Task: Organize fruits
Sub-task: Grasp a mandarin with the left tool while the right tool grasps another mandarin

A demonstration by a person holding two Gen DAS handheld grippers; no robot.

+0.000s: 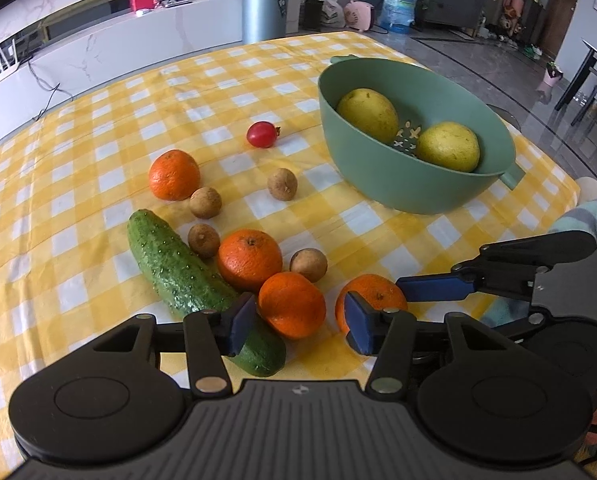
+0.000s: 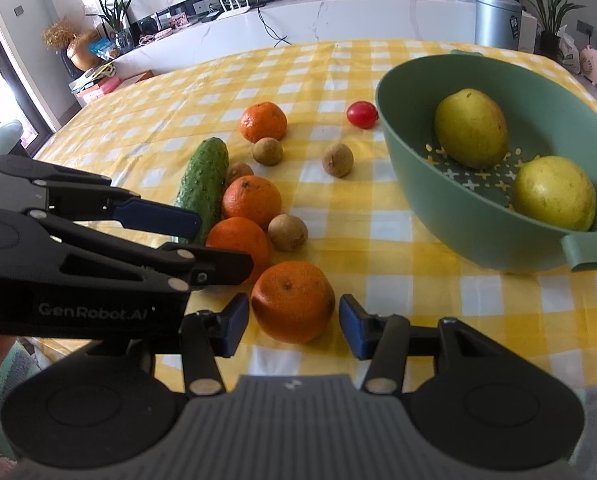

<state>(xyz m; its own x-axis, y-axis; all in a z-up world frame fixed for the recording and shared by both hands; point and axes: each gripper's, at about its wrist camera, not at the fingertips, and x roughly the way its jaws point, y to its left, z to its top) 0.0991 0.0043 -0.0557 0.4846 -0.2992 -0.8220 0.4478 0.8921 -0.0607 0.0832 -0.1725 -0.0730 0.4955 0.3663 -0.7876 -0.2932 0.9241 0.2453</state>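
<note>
Several oranges lie on the yellow checked cloth. In the left wrist view my left gripper is open around one orange, with a clear gap at its right pad. The same gripper shows from the side in the right wrist view. My right gripper straddles the nearest orange. Its pads stand very close on both sides, with a sliver of cloth showing at the right one. One blue finger of that gripper reaches over this orange. A green strainer bowl holds two yellow fruits.
A cucumber lies just left of my left gripper. Several small brown round fruits, two more oranges and a cherry tomato are scattered between the grippers and the bowl. The table edge runs close behind the bowl.
</note>
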